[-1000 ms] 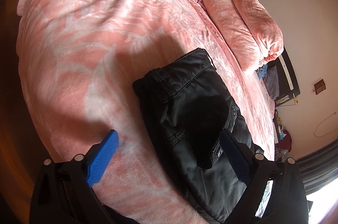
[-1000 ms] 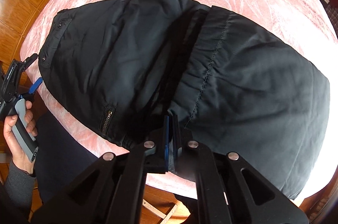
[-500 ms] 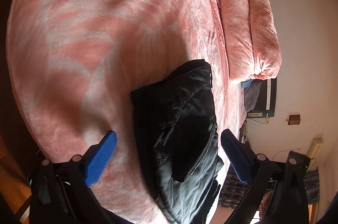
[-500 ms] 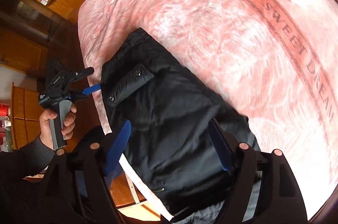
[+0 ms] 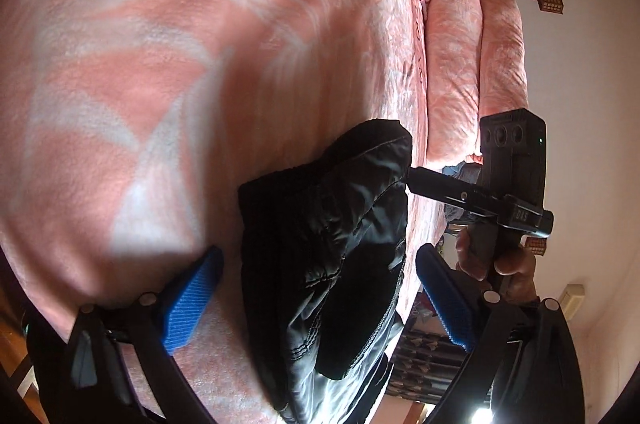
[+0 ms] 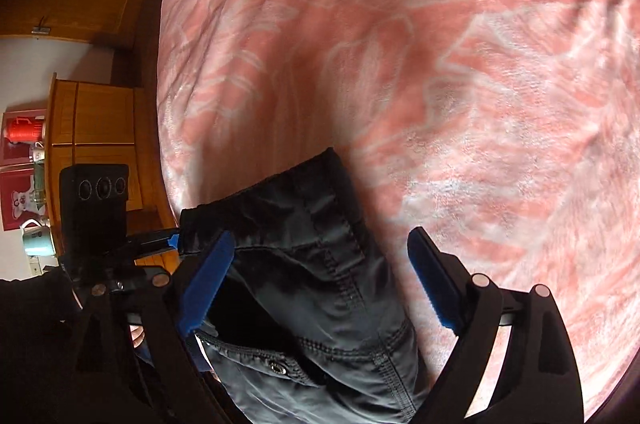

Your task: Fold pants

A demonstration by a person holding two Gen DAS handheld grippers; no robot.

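Pink floral bedding covers the bed [image 5: 168, 72], and a rolled pink quilt [image 5: 472, 72] lies along its far side against a white wall. On the bedspread lie the black pants [image 5: 332, 244], folded into a compact, thick bundle with stitched seams and a snap button showing; in the right wrist view the same pants [image 6: 304, 264] sit near the bed's edge, close to the wooden cabinets [image 6: 96, 120] beyond. The left gripper [image 5: 316, 298] hangs over the bundle with its jaws spread wide, one blue pad over the bedspread on one side of the pants and the other pad past their opposite edge, neither pressing on the cloth. The right gripper [image 6: 316, 288] points steeply down at the pants; its jaws are opening, with the upper corner of the bundle lying between the blue pads, and the pads do not squeeze the fabric. In the left wrist view a hand [image 5: 496, 260] grips the handle of the other tool beside the pants' far edge. A pale green mug [image 6: 38, 238] stands on a surface by the cabinets.
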